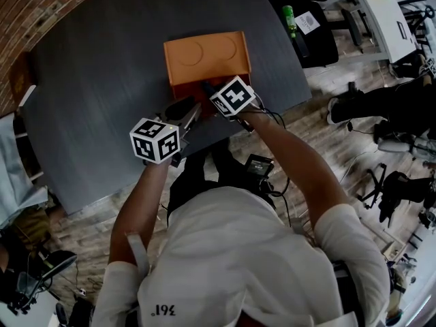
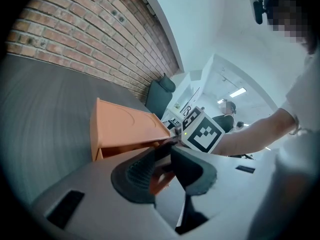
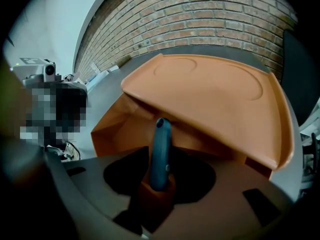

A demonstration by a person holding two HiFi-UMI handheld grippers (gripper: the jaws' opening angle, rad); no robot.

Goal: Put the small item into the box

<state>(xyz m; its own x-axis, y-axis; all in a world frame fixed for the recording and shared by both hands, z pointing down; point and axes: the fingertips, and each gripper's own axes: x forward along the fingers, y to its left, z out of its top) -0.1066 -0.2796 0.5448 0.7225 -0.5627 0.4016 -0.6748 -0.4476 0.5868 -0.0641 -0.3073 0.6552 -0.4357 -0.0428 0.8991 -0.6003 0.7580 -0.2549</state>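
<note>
Loose blue stick [image 3: 161, 149] at the orange box [image 3: 120, 121] mouth
The right gripper [image 3: 161, 175] has its jaws apart around the stick, whose tip points to 12 o'clock under the lid [image 3: 215, 91]. The left gripper [image 2: 162, 171] has its jaws clamped on the box's front flap [image 2: 161, 180], on the bench [image 1: 102, 80].

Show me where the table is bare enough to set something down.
The table is bare in a wide patch left of the orange box and beyond it, with a narrower strip to its right. The box's near side is crowded, where the left gripper and right gripper meet.

Overhead, 2 close-ups, shared box [image 1: 206, 56]
</note>
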